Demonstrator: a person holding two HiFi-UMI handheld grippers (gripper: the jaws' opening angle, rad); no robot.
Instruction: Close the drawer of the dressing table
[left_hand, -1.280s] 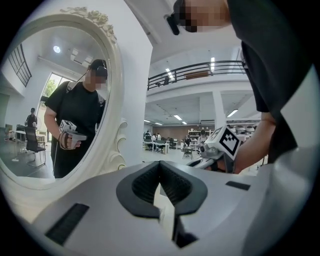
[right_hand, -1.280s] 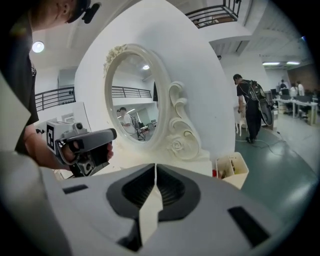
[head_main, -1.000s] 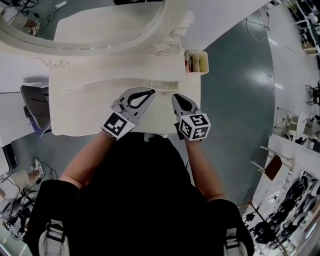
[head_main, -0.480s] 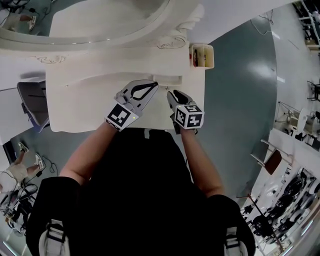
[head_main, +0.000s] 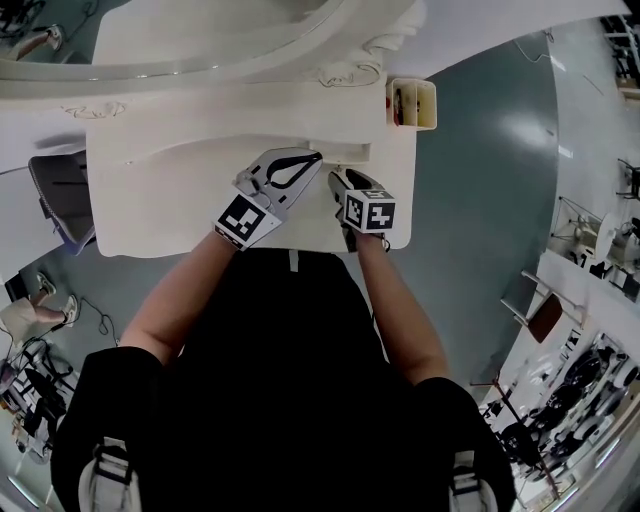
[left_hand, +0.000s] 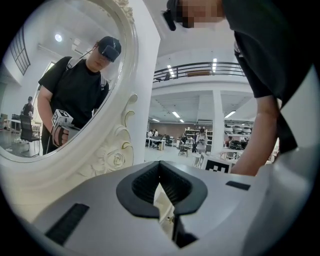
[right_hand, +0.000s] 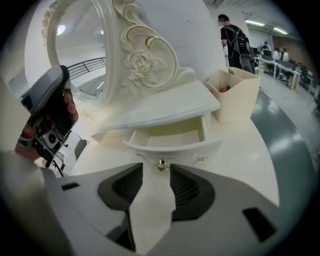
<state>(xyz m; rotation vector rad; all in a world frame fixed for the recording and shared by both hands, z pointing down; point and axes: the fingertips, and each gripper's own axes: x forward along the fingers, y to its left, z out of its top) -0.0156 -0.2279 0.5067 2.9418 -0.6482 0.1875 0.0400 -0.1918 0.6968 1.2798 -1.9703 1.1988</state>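
Your drawer (right_hand: 172, 142), cream-white with a curved front and a small shiny metal knob (right_hand: 160, 165), stands open at the far side of the dressing table (right_hand: 250, 150). Your right gripper (right_hand: 156, 172) points at the knob, its ribbed black pads (right_hand: 126, 187) opening and gripping nothing. At its left, your left gripper (left_hand: 160, 167) is closed and empty.

Showing cream-white all across the dressing table (head_main: 150, 200) and the drawer (right_hand: 170, 149) front, turning pale yellowish inside the drawer. Glinting brass-gold on the drawer knob (right_hand: 160, 165). Tracing thin gold lines round the carved rose (right_hand: 141, 62) on the white mirror frame (right_hand: 112, 55). Matching in cream on the box (right_hand: 235, 100). Spreading dull grey-green over the floor (head_main: 480, 160). Reading plain black on the person's shirt (head_main: 290, 380).
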